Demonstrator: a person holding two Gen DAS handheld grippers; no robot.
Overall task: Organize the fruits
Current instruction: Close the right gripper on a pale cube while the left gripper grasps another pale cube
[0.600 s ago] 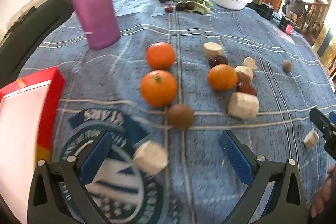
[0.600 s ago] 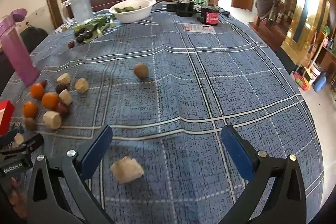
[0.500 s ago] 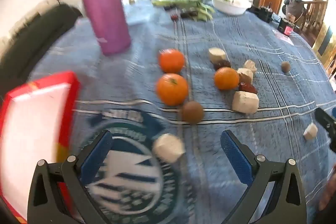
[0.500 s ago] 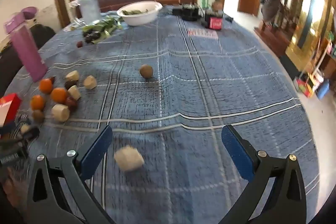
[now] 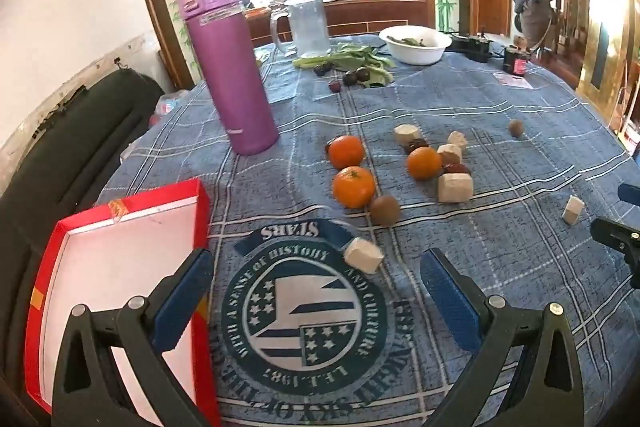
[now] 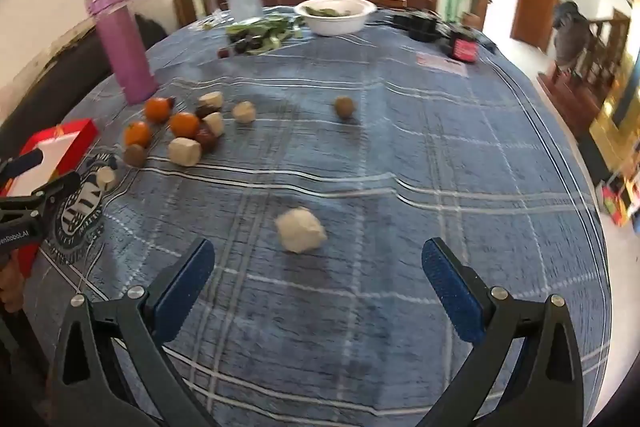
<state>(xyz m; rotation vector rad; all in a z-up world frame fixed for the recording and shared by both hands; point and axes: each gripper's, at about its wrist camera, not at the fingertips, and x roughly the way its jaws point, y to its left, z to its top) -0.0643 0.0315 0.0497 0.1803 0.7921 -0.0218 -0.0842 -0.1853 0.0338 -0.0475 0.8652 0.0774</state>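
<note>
Three oranges lie mid-table among pale cut fruit chunks, dark red dates and a brown kiwi. One pale chunk rests just ahead of my open left gripper, nothing between its fingers. A red tray with a white inside sits at the front left, partly under the left finger. My right gripper is open, with a pale chunk on the cloth just ahead of it. A lone brown kiwi lies farther back.
A tall purple bottle stands back left of the fruit. A glass jug, green vegetables and a white bowl sit at the far side. A dark couch is left of the table. The table's right edge drops to the floor.
Both grippers have pulled back and tilted up, so more of the room shows. The red tray now lies under my left finger. Each pale chunk sits farther ahead of its gripper.
</note>
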